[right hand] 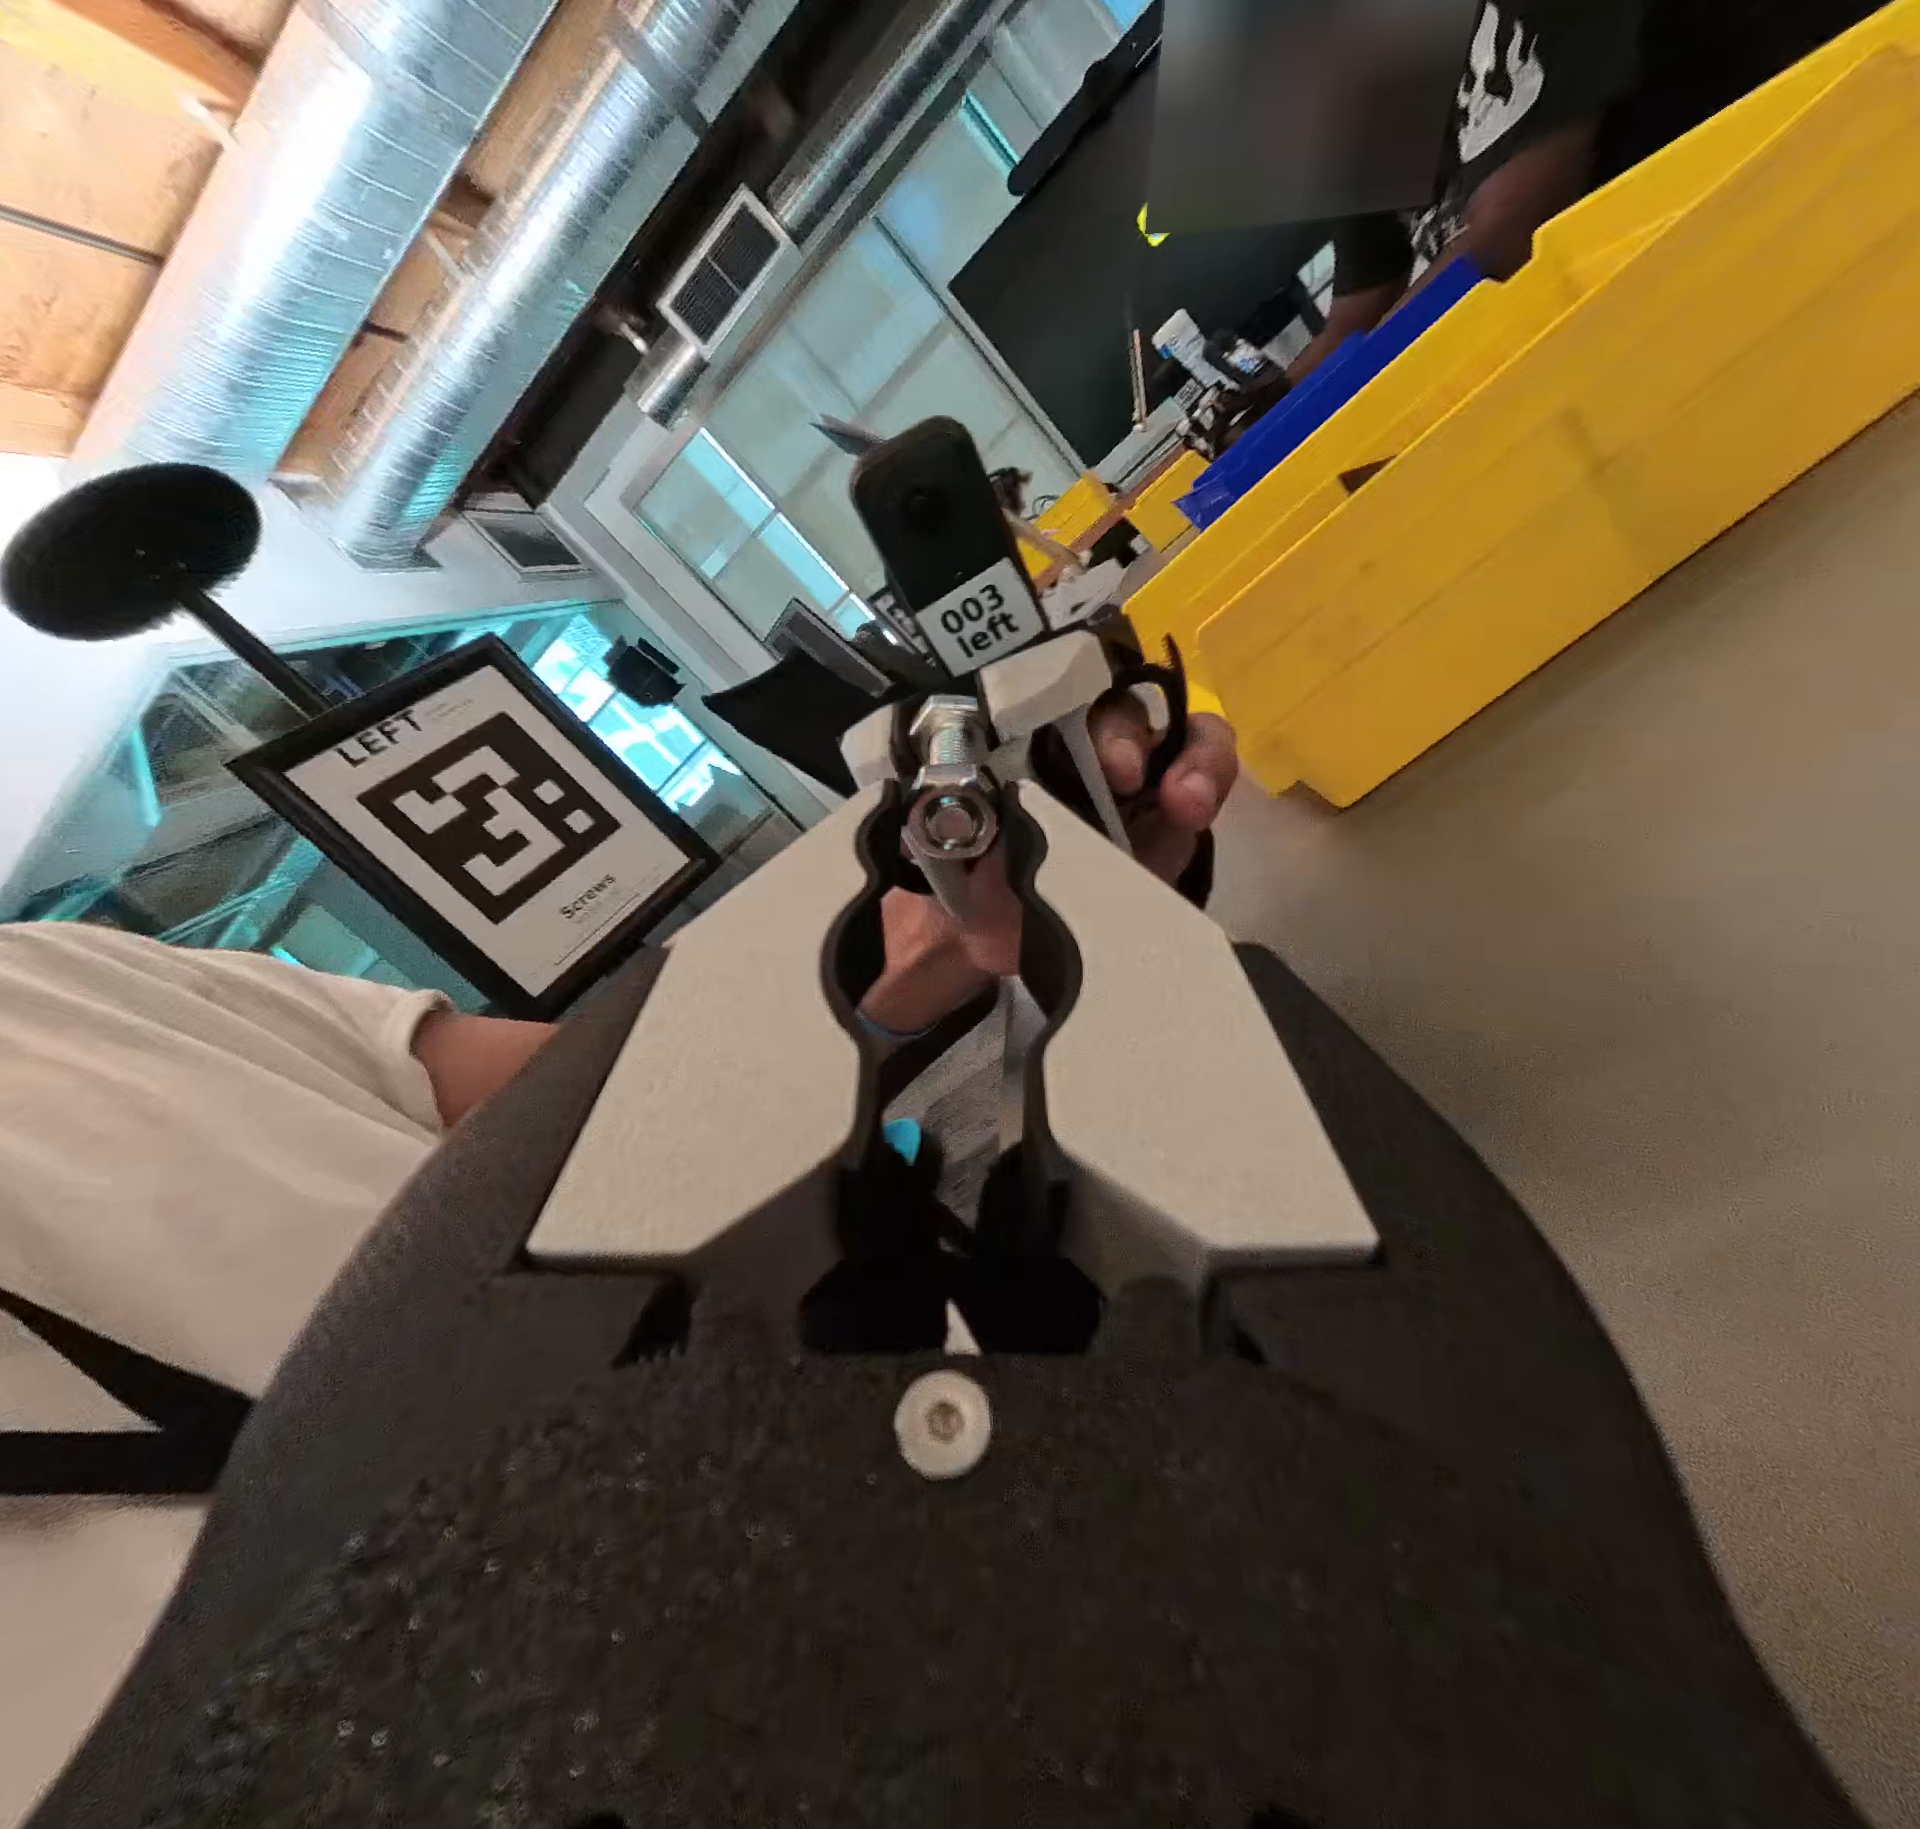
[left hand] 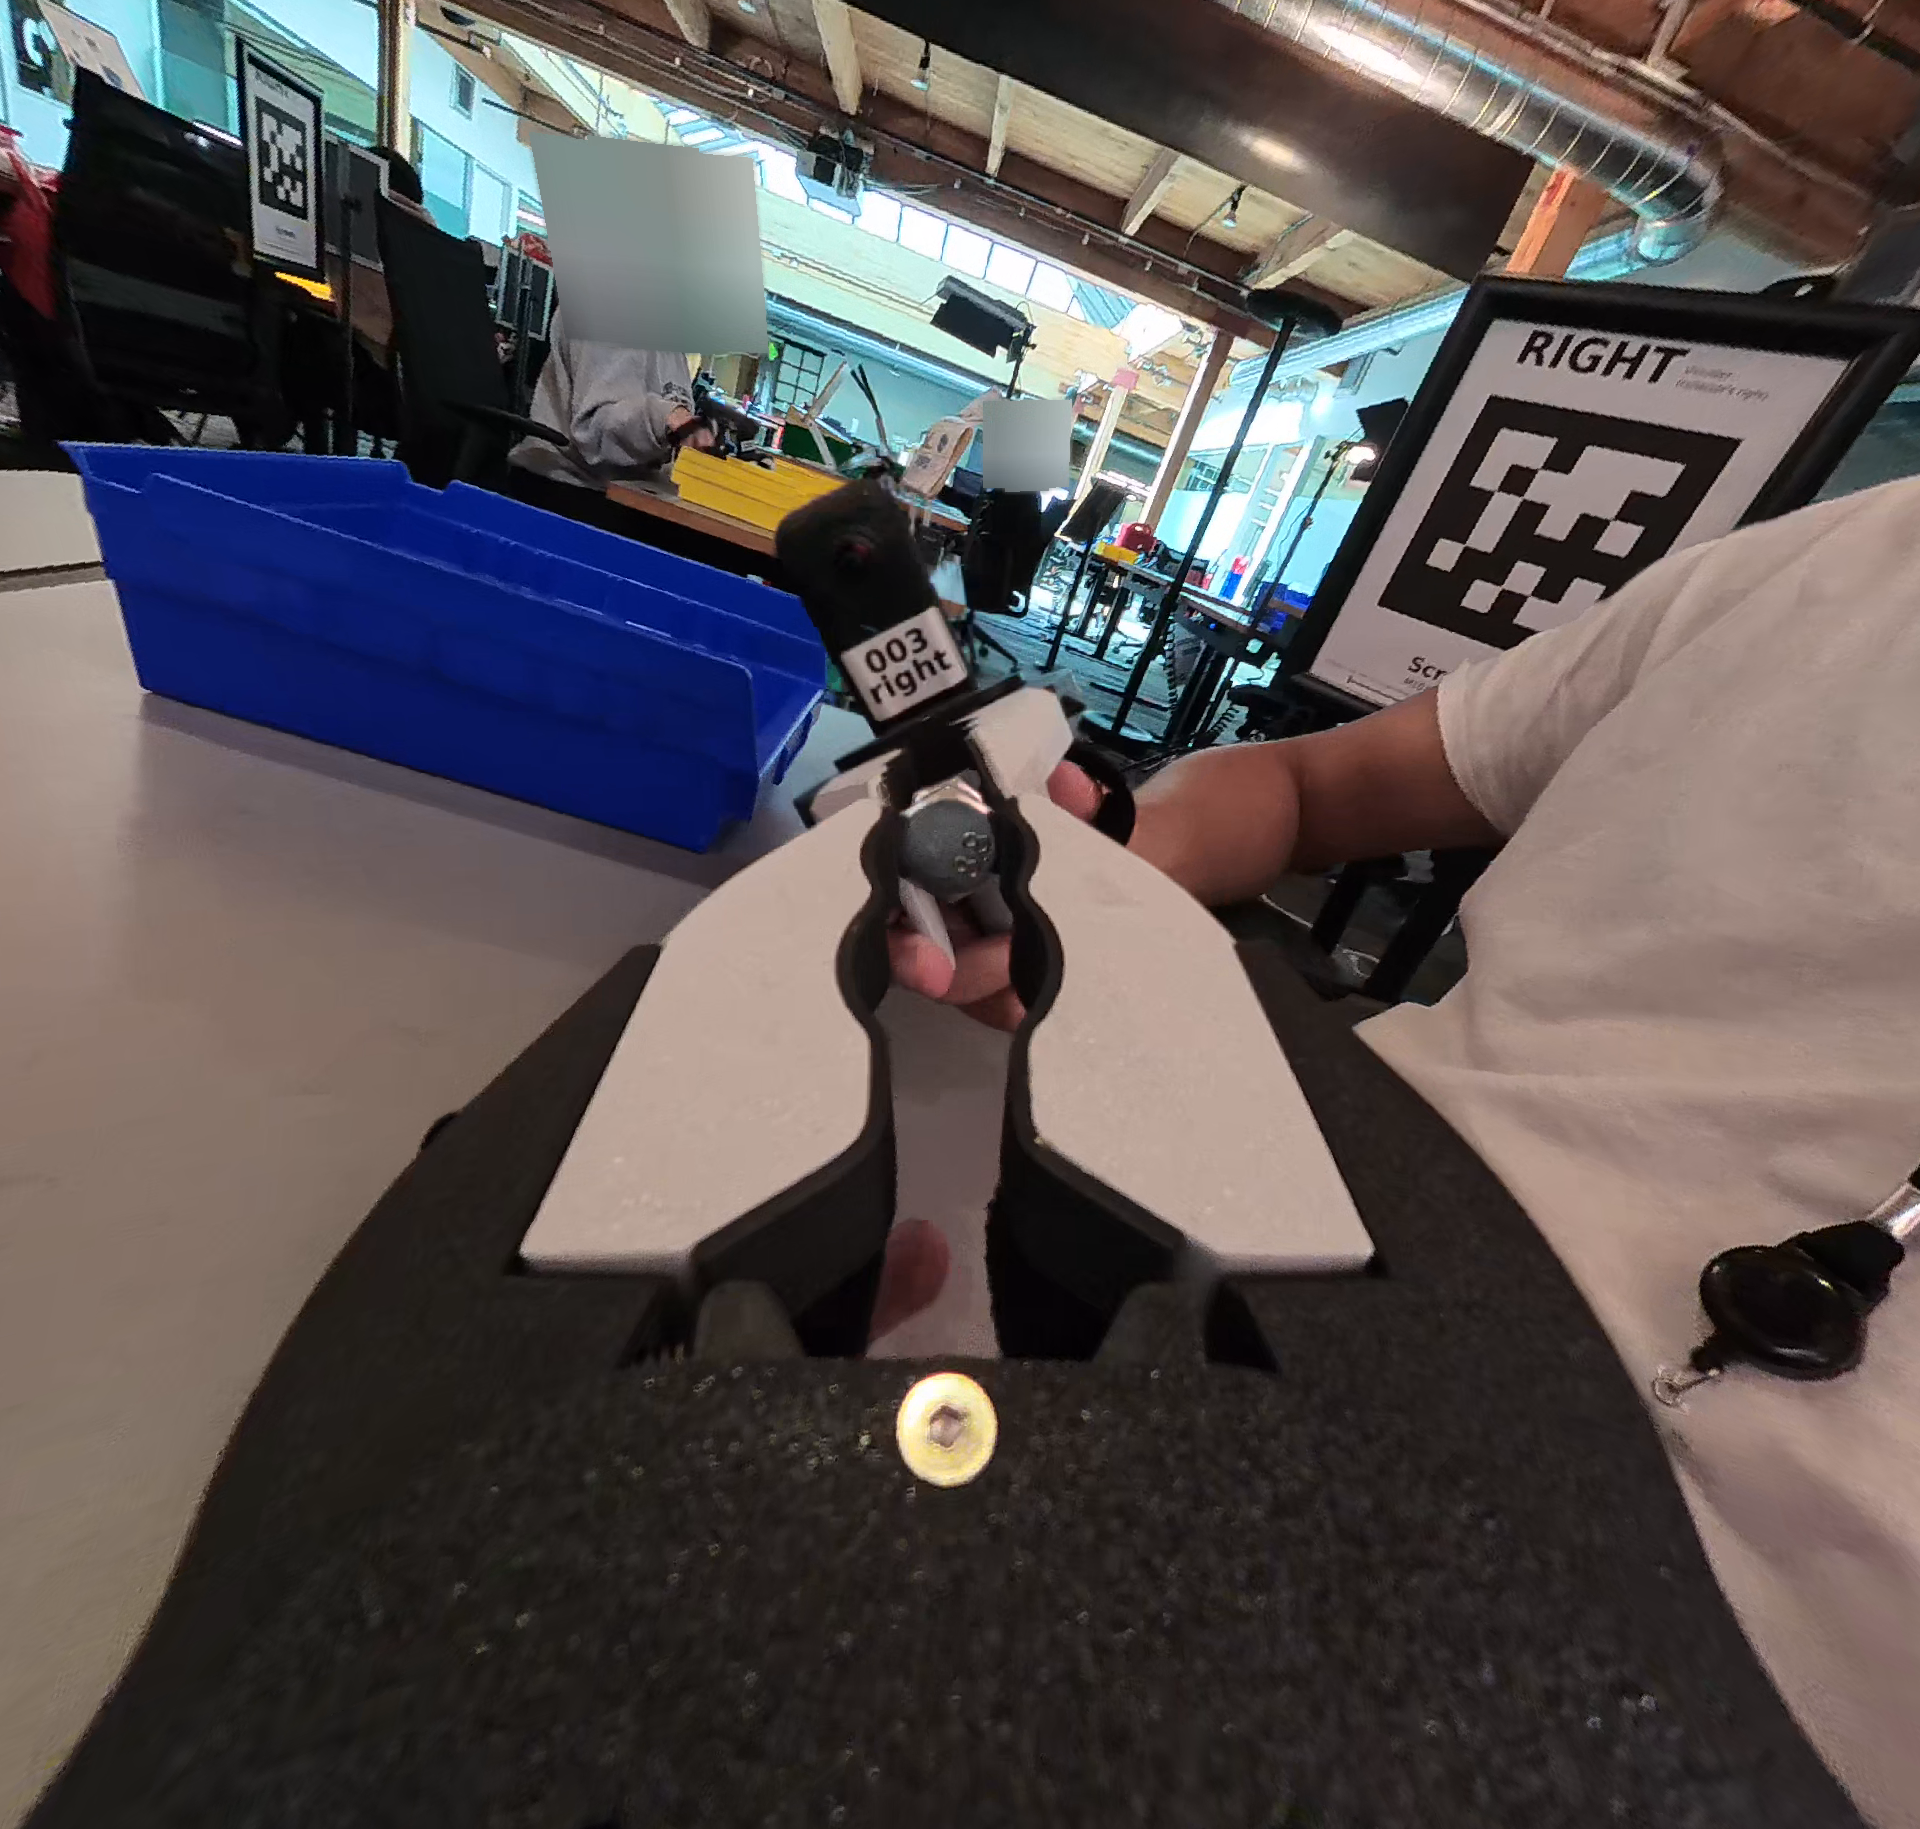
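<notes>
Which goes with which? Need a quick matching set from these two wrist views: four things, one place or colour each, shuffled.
Things:
1. bolt head
2. nut
3. blue bin
4. yellow bin

Places:
A. on the table, far right of the right wrist view
B. between the fingers of the left claw
C. on the table, left of the left wrist view
D. between the fingers of the right claw, threaded on the bolt

Pairs: 1-B, 2-D, 3-C, 4-A
</notes>
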### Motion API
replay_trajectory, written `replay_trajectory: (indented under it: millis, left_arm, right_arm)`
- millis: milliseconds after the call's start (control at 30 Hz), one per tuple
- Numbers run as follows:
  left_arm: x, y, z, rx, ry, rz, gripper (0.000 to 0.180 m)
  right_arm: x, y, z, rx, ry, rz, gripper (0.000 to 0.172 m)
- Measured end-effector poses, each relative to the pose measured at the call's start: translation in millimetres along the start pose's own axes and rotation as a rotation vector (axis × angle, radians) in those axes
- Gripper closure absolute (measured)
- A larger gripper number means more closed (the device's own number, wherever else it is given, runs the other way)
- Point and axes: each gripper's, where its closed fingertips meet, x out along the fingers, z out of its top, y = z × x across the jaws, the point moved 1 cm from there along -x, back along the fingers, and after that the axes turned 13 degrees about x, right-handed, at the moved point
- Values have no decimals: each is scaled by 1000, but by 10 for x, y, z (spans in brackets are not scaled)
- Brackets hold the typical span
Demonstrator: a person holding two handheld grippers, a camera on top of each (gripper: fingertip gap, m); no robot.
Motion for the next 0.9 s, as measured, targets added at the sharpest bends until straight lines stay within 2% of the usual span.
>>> replay_trajectory:
  millis: [33, 100, 200, 233, 300, 433, 500, 567, 700, 733, 833, 900]
  left_arm:
    - [9, -7, -1, 9, 4, 2, 163]
    - [24, -29, -1, 10, 8, -2, 163]
    - [13, -15, 14, 27, 6, 24, 163]
    - [8, -13, 15, 16, 3, 19, 163]
    - [2, 13, -6, -7, 10, 21, 163]
    - [15, 5, -45, -63, 24, -7, 163]
    - [29, -33, -42, -109, 12, -45, 163]
    - [46, -44, -46, -124, 9, -58, 163]
    - [74, -74, -74, -138, 21, -78, 163]
    - [81, -79, -77, -140, 22, -80, 163]
    - [103, -82, -51, -154, -2, -88, 163]
    - [106, -82, -15, -158, -22, -90, 163]
  right_arm:
    - [-18, 8, -7, -41, -5, -18, 153]
    - [-56, 111, -34, -240, 5, -41, 137]
    - [-115, 111, -107, -697, 86, -197, 116]
    - [-152, 51, -109, -885, 116, -285, 114]
    - [-242, 26, 0, -1243, 68, -444, 116]
    - [-298, 43, -72, -1860, 164, -550, 121]
    - [-288, -12, -100, -2096, 205, -594, 120]
    - [-250, -81, -181, -2170, 250, -575, 120]
    - [-148, -51, -184, -2192, 210, -584, 124]
    - [-125, -41, -173, -2188, 196, -585, 127]
    - [-99, 45, -134, -2201, 125, -589, 153]
    - [-107, 73, -94, -2107, 109, -583, 153]
